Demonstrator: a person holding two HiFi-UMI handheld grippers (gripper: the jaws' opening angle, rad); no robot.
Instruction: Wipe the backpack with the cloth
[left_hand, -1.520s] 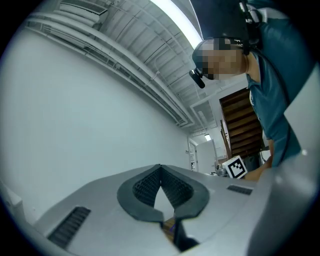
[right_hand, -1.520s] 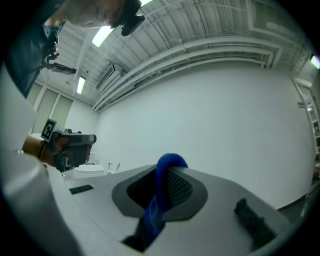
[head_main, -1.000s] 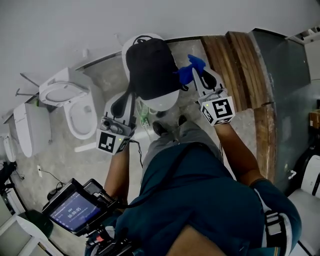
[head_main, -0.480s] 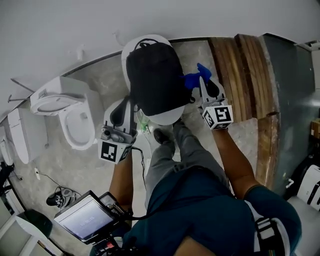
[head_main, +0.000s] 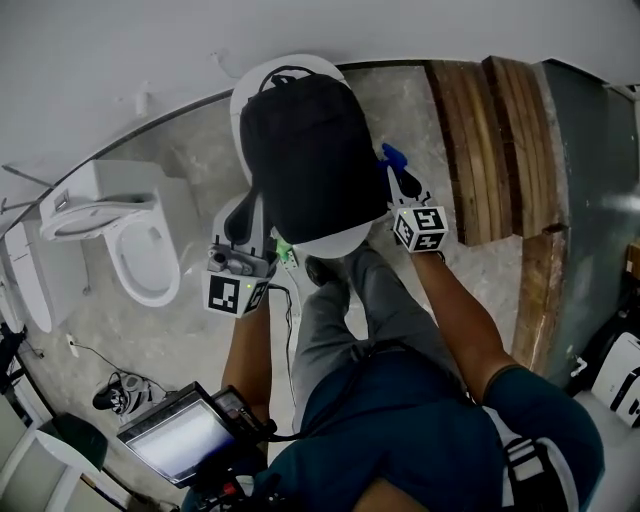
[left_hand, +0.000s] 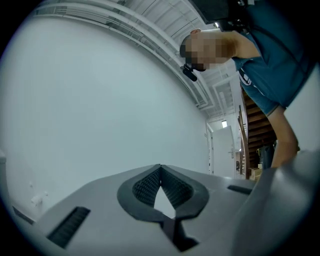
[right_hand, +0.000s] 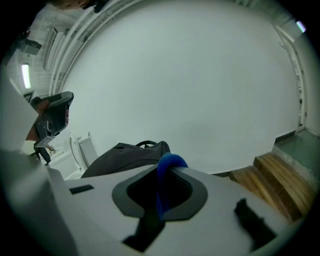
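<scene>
The black backpack (head_main: 310, 150) lies flat. My right gripper (right_hand: 161, 172) fingers pinch the blue cloth (right_hand: 169, 162), of which only a tip shows in the head view. My left gripper (left_hand: 160, 170) fingers are pressed together.

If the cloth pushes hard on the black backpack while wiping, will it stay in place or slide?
The black fabric backpack likely dents softly; its surface looks slack. It covers nearly all of the white round top beneath, so a hard sideways push might slide it off.
</scene>
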